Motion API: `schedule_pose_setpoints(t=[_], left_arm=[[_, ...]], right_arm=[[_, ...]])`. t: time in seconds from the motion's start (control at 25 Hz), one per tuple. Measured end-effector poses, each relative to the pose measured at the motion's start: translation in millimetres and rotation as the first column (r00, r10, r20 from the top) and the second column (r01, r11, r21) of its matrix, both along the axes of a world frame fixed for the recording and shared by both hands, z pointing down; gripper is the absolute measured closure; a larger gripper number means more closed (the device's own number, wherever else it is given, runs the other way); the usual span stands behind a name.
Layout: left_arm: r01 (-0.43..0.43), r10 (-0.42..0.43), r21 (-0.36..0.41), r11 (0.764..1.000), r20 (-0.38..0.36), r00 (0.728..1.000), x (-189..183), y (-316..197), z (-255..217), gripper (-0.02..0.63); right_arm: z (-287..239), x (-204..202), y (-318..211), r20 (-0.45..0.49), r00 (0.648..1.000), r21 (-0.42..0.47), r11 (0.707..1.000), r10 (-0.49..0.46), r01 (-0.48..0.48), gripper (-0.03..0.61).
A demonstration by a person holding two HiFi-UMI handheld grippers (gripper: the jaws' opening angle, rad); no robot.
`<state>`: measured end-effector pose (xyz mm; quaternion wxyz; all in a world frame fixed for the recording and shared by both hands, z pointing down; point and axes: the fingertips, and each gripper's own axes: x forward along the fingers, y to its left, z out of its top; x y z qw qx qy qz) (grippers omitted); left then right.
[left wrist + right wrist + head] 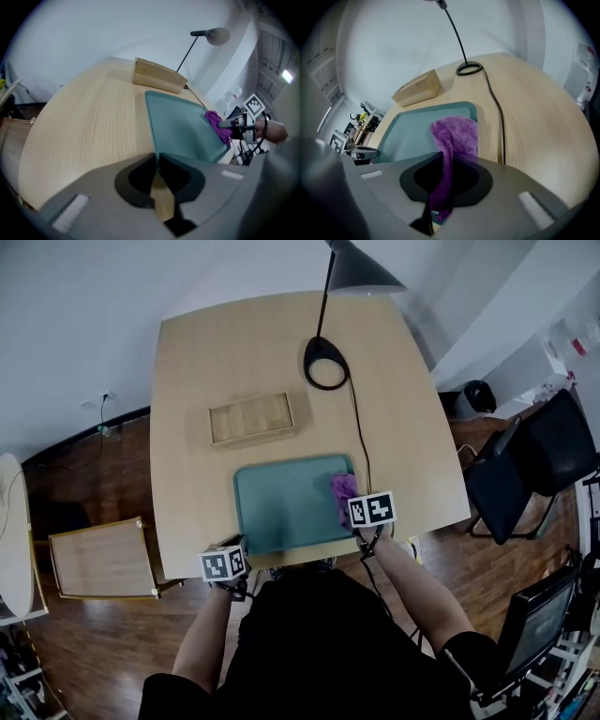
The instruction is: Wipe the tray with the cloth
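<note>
R gripper (443, 161) is clamped tight on the purple cloth (457, 133), which trails onto the teal tray (412, 129) by its right rim, prob. for a wiping pass, while L gripper (157, 159), jaws nearly together, seems to pinch the tray's near-left corner to stop it sliding.

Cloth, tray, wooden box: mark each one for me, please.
cloth (457, 133), right gripper view, on the bunched purple fabric ahead of the jaws.
tray (281, 507), head view, on its bare teal floor.
wooden box (251, 418), head view, on the middle of its top.
</note>
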<state>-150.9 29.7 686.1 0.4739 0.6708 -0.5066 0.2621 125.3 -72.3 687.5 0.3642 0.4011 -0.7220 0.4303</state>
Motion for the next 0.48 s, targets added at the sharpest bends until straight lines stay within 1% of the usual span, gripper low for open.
schedule_pose_setpoints(t=[0.12, 0.28, 0.4, 0.48], left_arm=[[0.003, -0.003, 0.0, 1.0, 0.0, 1.0, 0, 1, 0, 0.563], [-0.009, 0.009, -0.001, 1.0, -0.009, 1.0, 0, -1, -2, 0.561], [-0.006, 0.006, 0.0, 1.0, 0.007, 1.0, -1, 0, -3, 0.561], [-0.002, 0.002, 0.003, 1.0, 0.015, 1.0, -1, 1, -5, 0.561]], right_arm=[[0, -4, 0, -0.023, 0.999, 0.012, 0.999, -0.044, 0.044, 0.531], [-1, -9, -7, -0.063, 0.99, 0.022, 0.991, -0.13, 0.131, 0.531], [-3, -20, -28, -0.097, 0.979, 0.048, 0.982, -0.179, 0.184, 0.531], [-9, -39, -46, -0.116, 0.966, 0.076, 0.968, -0.23, 0.239, 0.531]])
